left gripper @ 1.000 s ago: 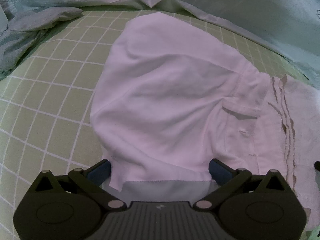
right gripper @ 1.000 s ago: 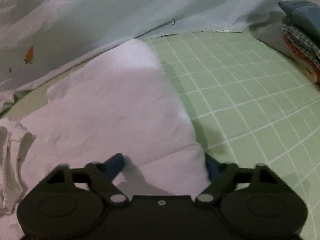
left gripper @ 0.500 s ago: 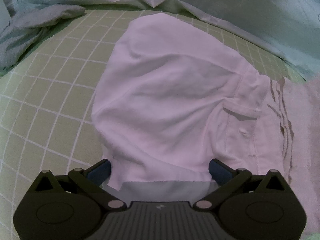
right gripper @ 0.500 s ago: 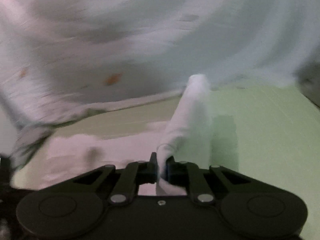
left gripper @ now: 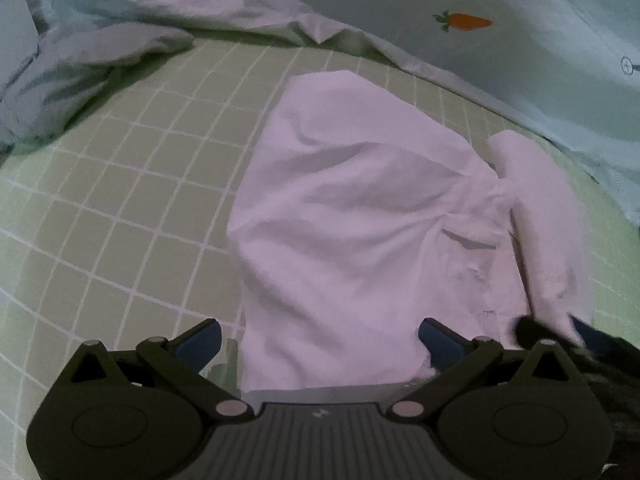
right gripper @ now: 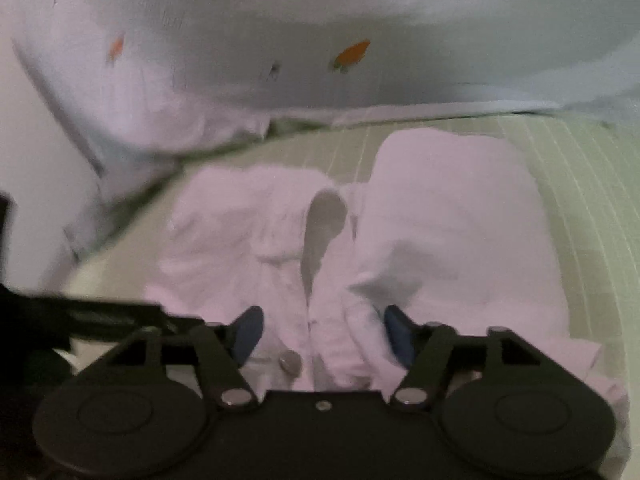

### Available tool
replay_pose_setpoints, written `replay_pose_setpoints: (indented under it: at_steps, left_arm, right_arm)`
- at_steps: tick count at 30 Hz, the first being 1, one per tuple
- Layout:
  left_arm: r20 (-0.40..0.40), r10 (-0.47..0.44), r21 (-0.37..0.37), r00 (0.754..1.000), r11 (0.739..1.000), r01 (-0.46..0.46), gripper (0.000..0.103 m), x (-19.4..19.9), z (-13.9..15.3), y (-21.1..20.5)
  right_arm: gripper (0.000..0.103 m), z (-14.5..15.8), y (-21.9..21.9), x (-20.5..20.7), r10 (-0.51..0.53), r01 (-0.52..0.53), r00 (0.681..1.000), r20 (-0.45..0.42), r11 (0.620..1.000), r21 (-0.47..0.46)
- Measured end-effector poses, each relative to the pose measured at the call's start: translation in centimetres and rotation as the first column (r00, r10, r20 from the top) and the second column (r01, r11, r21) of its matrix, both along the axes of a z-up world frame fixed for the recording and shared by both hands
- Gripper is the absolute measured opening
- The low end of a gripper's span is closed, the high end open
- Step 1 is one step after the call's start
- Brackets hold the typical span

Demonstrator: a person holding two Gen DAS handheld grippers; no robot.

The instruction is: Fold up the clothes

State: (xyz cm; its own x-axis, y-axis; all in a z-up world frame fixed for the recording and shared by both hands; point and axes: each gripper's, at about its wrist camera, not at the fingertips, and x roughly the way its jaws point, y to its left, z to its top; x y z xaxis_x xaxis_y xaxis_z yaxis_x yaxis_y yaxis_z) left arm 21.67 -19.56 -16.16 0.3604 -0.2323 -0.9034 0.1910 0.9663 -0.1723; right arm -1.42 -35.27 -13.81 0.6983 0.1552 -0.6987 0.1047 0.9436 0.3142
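A pale pink button shirt (left gripper: 352, 216) lies on the green checked bed sheet (left gripper: 132, 184). My left gripper (left gripper: 320, 340) is open, its blue pads either side of the shirt's near hem. A folded-over part of the shirt (left gripper: 540, 216) lies along its right side. In the right wrist view the same shirt (right gripper: 448, 216) fills the middle, with a button (right gripper: 290, 361) and placket near the jaws. My right gripper (right gripper: 320, 336) is open over the bunched cloth, holding nothing. Its dark body (left gripper: 560, 336) shows at the lower right of the left wrist view.
A light blue quilt with carrot prints (left gripper: 500, 20) is piled along the far side of the bed and also shows in the right wrist view (right gripper: 320, 40). Crumpled grey-blue bedding (left gripper: 60, 80) lies at the far left.
My right gripper, shut on a lifted part of the shirt half a second ago, has carried it over onto the shirt and opened. The left gripper stays open at the hem.
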Motion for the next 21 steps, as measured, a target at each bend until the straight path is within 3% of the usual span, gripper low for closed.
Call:
replay_pose_setpoints:
  at_steps: [2, 5, 7, 12, 14, 17, 21]
  left_arm:
    - [0.023, -0.025, -0.005, 0.999, 1.000, 0.025, 0.103, 0.0, 0.9, -0.9]
    - [0.056, -0.062, -0.031, 0.997, 0.997, 0.064, 0.103, -0.5, 2.3, -2.0]
    - [0.069, -0.094, -0.066, 0.993, 0.993, 0.098, 0.103, -0.8, 3.2, -3.1]
    - [0.072, -0.205, -0.141, 0.976, 0.967, 0.213, 0.100, -1.2, 3.9, -6.6]
    - [0.056, -0.252, -0.162, 0.966, 0.953, 0.257, 0.087, -1.2, 3.7, -8.2]
    - [-0.001, -0.272, -0.211, 0.962, 0.941, 0.266, 0.082, -0.5, 2.6, -10.2]
    - [-0.067, -0.249, -0.210, 0.966, 0.950, 0.230, 0.082, 0.8, 0.2, -12.2]
  right_arm:
    - [0.085, 1.2, -1.5, -1.8, -0.050, 0.047, 0.998, 0.048, 0.997, 0.061]
    - [0.090, 3.0, -3.4, -5.0, -0.127, 0.111, 0.985, 0.115, 0.984, 0.136]
    - [0.100, 3.4, -4.8, -6.4, -0.202, 0.183, 0.972, 0.121, 0.971, 0.152]
    - [0.100, 2.5, -7.8, -8.5, -0.366, 0.348, 0.926, 0.093, 0.923, 0.164]
    - [0.100, 2.0, -9.0, -8.8, -0.421, 0.409, 0.906, 0.048, 0.899, 0.158]
    - [0.100, 1.3, -10.6, -9.5, -0.475, 0.466, 0.880, 0.014, 0.867, 0.176]
    - [0.100, 0.5, -12.5, -10.7, -0.530, 0.522, 0.848, -0.011, 0.830, 0.197]
